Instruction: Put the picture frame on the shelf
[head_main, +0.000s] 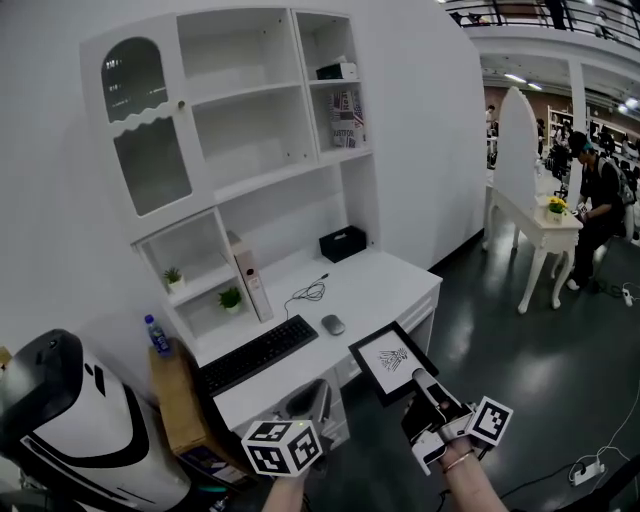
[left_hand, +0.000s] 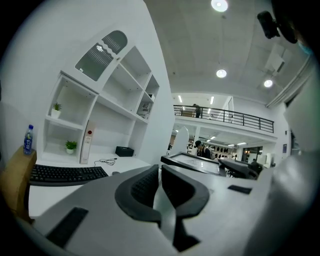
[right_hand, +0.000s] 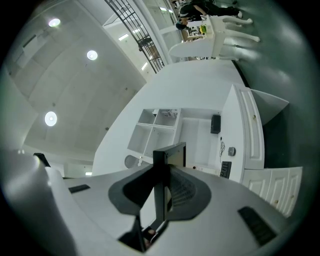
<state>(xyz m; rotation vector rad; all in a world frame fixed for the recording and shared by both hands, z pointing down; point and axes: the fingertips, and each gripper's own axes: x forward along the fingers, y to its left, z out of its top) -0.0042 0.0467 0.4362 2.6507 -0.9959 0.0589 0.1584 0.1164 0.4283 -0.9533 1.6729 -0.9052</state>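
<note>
Shelving (head_main: 250, 95) is occupying the upper left of the head view, standing over the white desk (head_main: 385, 280), while the picture frame (head_main: 391, 360) is sitting at the lower centre-right, off the desk's near corner and well apart from any shelf board. The right gripper (head_main: 424, 388) is clamping it by the lower right edge. In the right gripper view the jaws are pressing on both faces of the frame, which is showing edge-on and standing up between them, its top edge pointing toward the open compartments beyond. From above, the frame is lying nearly flat with its drawing facing up. Its long axis appears to be running from the claw at lower right toward the upper left, so the shelving is lying ahead of the claw along that line and higher in the frame. The left gripper (left_hand: 160, 171) is hanging at the bottom centre with its jaws together and nothing between them, looking across the keyboard (left_hand: 65, 174) at the lower compartments. Judging from this, the right hand is doing the carrying. The coming move is probably calling for a reach toward the upper left, with the frame tipping upright before going onto a board.
</note>
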